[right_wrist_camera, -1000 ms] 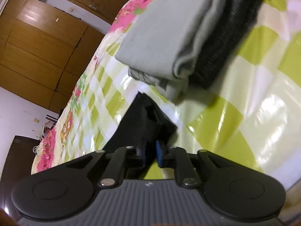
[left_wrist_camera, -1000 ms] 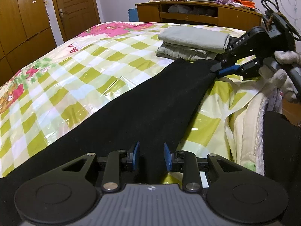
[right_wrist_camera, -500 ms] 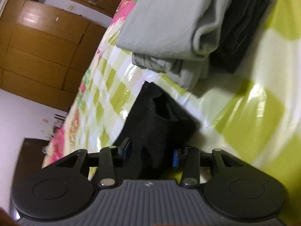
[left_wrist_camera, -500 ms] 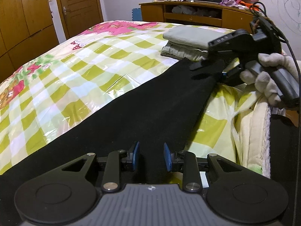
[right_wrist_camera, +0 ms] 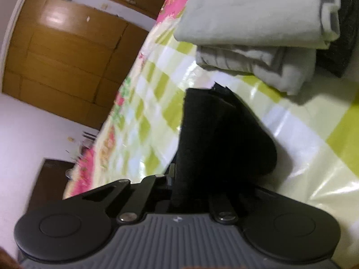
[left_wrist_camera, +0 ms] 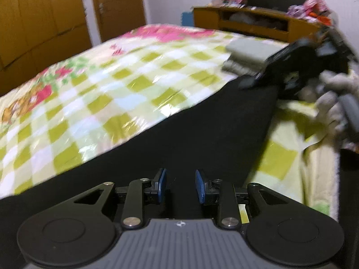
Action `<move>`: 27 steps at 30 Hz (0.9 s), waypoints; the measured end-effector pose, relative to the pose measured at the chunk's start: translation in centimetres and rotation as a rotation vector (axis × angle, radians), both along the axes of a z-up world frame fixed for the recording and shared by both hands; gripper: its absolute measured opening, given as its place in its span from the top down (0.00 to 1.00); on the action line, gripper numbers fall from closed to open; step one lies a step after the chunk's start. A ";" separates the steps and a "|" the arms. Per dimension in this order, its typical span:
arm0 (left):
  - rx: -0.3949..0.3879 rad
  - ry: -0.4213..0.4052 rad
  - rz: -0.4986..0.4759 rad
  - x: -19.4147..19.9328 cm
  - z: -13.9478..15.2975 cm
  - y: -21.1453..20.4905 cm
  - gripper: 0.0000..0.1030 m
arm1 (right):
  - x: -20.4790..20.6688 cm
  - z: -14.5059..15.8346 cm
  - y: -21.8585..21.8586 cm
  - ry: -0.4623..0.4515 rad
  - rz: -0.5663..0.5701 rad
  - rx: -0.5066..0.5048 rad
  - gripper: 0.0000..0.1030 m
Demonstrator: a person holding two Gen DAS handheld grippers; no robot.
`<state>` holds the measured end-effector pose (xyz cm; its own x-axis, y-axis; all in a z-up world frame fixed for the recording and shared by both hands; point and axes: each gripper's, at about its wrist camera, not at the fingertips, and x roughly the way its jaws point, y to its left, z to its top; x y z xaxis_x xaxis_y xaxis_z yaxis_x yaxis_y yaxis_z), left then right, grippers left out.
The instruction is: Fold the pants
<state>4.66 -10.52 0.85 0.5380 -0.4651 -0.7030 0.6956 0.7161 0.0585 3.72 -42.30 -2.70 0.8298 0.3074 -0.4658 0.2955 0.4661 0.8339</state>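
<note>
Where fingers [right_wrist_camera: 172, 177] meet, pants [right_wrist_camera: 222, 139] between.

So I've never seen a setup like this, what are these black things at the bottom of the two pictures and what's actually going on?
Each picture comes from a camera mounted on a hand-held gripper, looking forward along its two fingers; a person holds one in each hand. In the left view, the left gripper has black pants between its blue pads. In the right view, the right gripper is shut on the pants' far end. The pants stretch across a checkered bedspread, near a stack of folded grey clothes. The gloved hand holds the right gripper.
</note>
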 end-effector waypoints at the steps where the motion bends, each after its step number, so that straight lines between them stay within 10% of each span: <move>1: 0.010 0.011 0.001 0.0 -0.4 -0.1 0.60 | -0.2 0.3 -0.1 -0.016 -0.004 0.007 0.94; 12: -0.048 -0.033 -0.153 -1.3 0.2 -4.9 0.60 | -4.4 4.6 -4.4 -0.048 -0.113 -0.073 0.95; 27: 0.178 -0.142 0.420 1.4 -0.2 20.4 0.59 | 3.8 15.6 13.6 -0.231 0.317 -0.334 0.94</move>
